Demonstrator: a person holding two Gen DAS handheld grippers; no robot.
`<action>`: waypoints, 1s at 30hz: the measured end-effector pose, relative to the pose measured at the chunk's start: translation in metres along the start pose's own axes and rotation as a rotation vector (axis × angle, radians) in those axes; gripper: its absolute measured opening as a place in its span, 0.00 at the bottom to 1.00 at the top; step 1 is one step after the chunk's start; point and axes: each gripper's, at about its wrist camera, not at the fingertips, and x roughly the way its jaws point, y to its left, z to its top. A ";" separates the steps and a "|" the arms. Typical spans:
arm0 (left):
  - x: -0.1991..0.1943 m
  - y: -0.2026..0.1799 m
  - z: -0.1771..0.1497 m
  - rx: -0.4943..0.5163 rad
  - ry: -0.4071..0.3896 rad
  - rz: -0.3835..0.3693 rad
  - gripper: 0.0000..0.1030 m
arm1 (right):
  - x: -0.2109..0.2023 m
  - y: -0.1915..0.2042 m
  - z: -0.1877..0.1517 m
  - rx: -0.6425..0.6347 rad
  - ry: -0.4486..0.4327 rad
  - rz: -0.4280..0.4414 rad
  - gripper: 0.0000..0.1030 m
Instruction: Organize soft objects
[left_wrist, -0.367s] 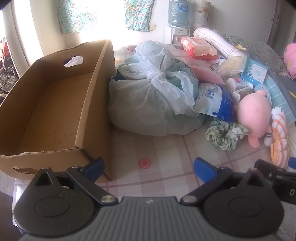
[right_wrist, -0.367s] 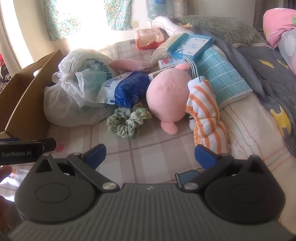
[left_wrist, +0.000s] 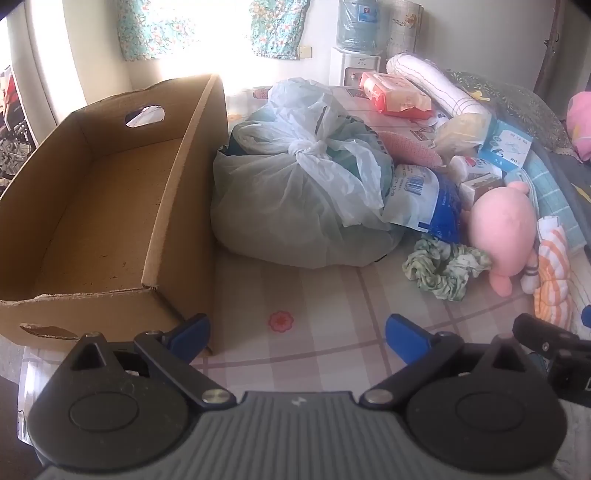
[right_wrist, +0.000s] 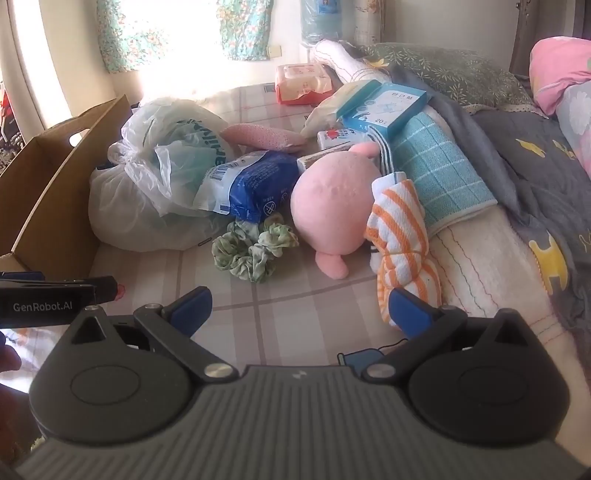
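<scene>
While both tools hung short of the pile, neither carried anything: the left gripper stood with its jaws spread wide over bare bed sheet, and the right gripper was spread just as wide, nothing between its pads.

Risks, as judged:
- Tied plastic bag sat touching the outer wall of the cardboard box. Thin, slippery film; a pinch on a loose flap could tear it or slide off. The knot looked the safer hold.
- Blue-and-white soft pack leaned against the bag, half under its flaps. Lifting the bag first would likely drag or tip the pack.
- Green scrunchie lay flat and low on the sheet; closing jaws might catch the sheet with it.
- Pink plush was round and wide, and touched the orange-striped cloth. A grip on its flank could slip, or pull the cloth along.
- Box wall was light card; a nudge from the left tool could shove it away.

Position of the goods: box empty, ahead and left of the left tool, its near corner just beside the left finger. Scrunchie and plush lay ahead of the right tool, between its fingers' lines, near but apart. Striped cloth reached down to just beside its right finger.
</scene>
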 end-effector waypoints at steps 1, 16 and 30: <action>0.000 -0.001 0.000 -0.004 0.001 0.000 0.99 | 0.000 0.000 0.001 0.004 0.002 -0.005 0.99; -0.001 -0.012 -0.006 -0.013 0.029 -0.019 0.99 | 0.001 -0.001 -0.002 -0.025 0.026 -0.039 0.99; 0.001 -0.012 -0.006 -0.002 0.032 -0.013 0.99 | 0.002 -0.002 -0.001 -0.026 0.033 -0.039 0.99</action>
